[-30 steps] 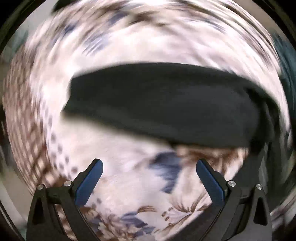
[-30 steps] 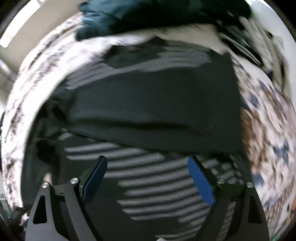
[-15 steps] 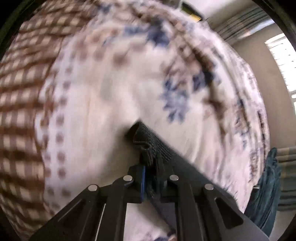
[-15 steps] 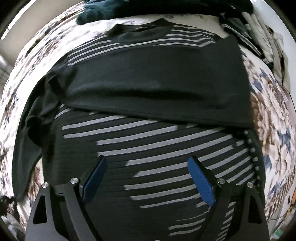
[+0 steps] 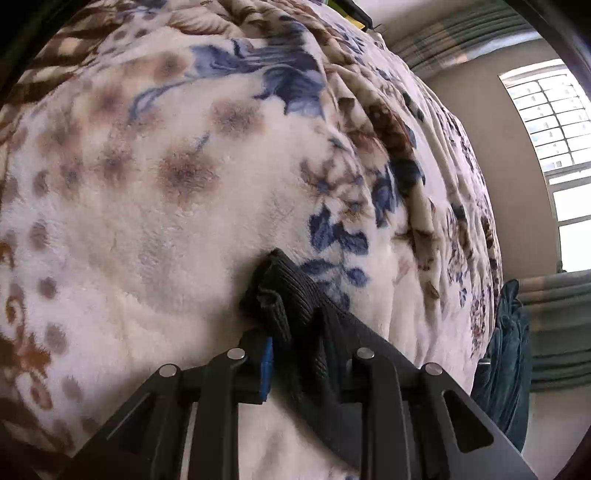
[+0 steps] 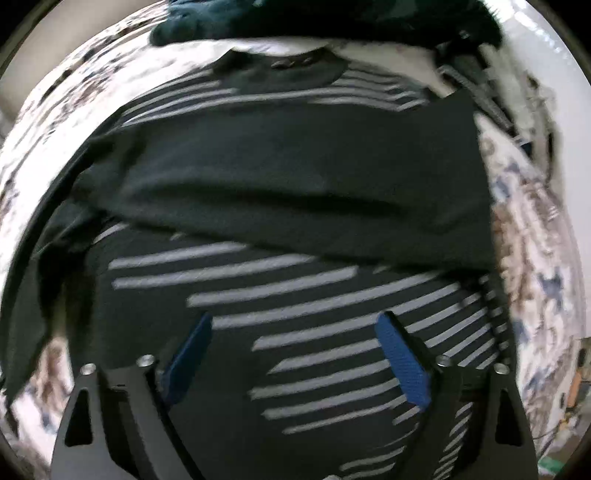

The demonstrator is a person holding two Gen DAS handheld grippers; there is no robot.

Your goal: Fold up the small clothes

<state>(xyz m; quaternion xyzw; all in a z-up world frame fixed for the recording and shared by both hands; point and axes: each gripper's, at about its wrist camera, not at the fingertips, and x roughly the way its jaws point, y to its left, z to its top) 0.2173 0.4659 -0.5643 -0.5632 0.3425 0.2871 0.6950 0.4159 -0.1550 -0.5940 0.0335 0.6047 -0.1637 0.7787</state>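
Note:
A black top with grey stripes (image 6: 295,280) lies flat on a floral blanket (image 6: 532,236), with one plain black sleeve (image 6: 295,192) folded across its chest. My right gripper (image 6: 295,350) is open and empty, hovering over the striped lower part. In the left wrist view my left gripper (image 5: 291,354) is shut on a ribbed black cuff (image 5: 280,291) of the top, held just above the blanket (image 5: 147,184). The rest of the top is hidden from that view.
A dark teal garment (image 6: 192,22) lies beyond the collar and shows at the bed edge in the left view (image 5: 506,350). Folded clothes (image 6: 491,85) are stacked at the far right. A window (image 5: 554,122) and wall are beyond the bed.
My left gripper closed on the black cuff and swung around with it over the blanket. My right gripper stayed open over the striped top, shifting slightly.

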